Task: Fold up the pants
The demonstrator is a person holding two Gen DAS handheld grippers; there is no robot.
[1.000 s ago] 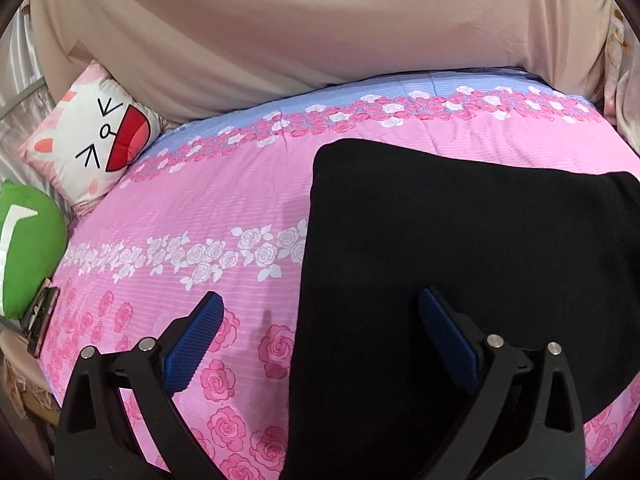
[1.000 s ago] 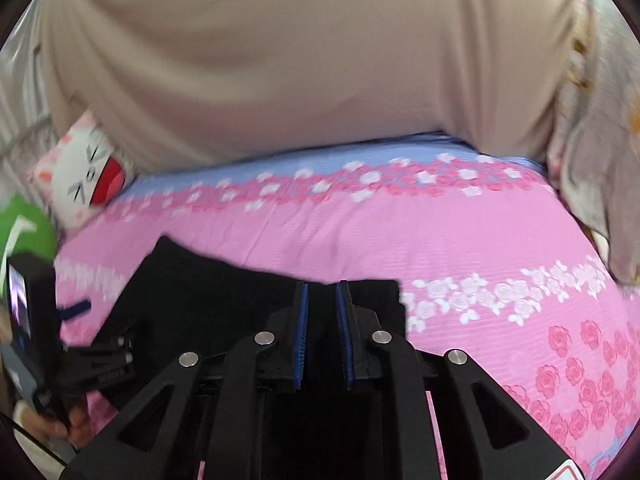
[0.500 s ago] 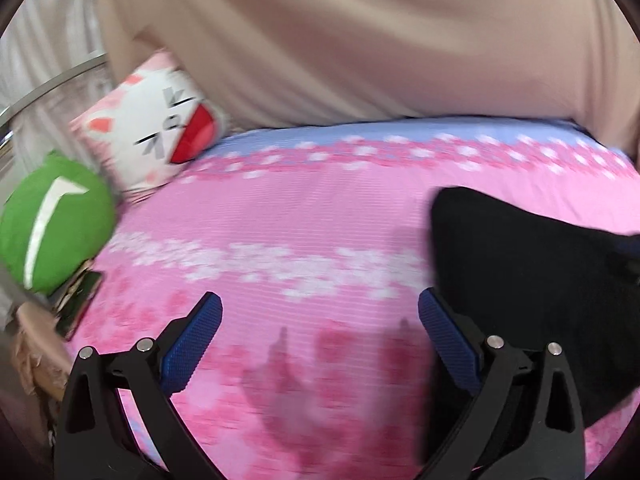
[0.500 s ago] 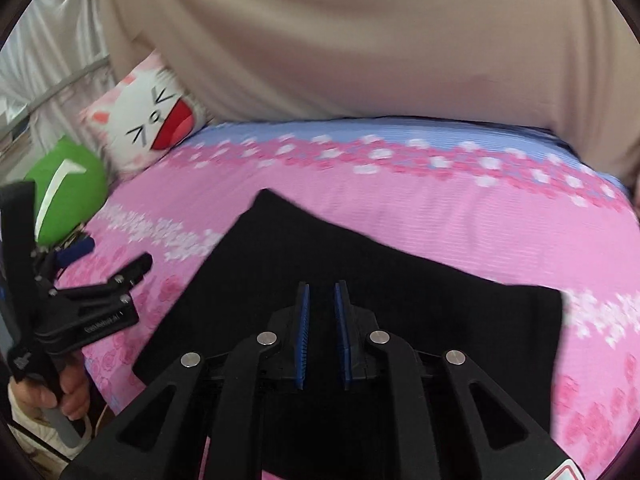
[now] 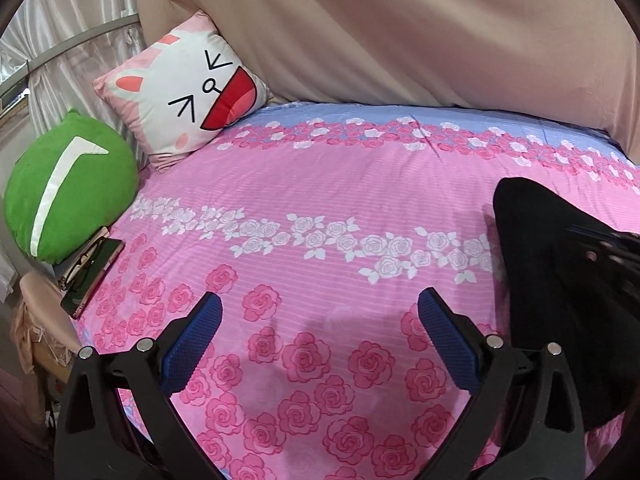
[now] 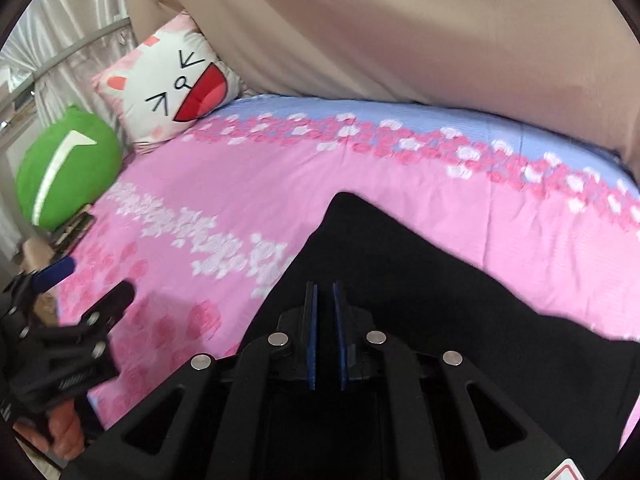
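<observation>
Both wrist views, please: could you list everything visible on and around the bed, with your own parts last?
pants: one, black, on the bed's right part, under and between the right gripper's pads
bed sheet: one, pink with rose bands and a blue strip at the far edge, covering the bed
cat-face cushion: one, white and pink, far left corner
round cushion: one, green with a white stripe, left edge
phone: one, dark, at the left edge below the round cushion
beige drape: one, behind the bed
silver curtain: one, far left
left gripper: black with blue pads, open above the bare sheet
right gripper: black with blue pads, shut on the pants
hand: one, lower left, holding the left gripper
</observation>
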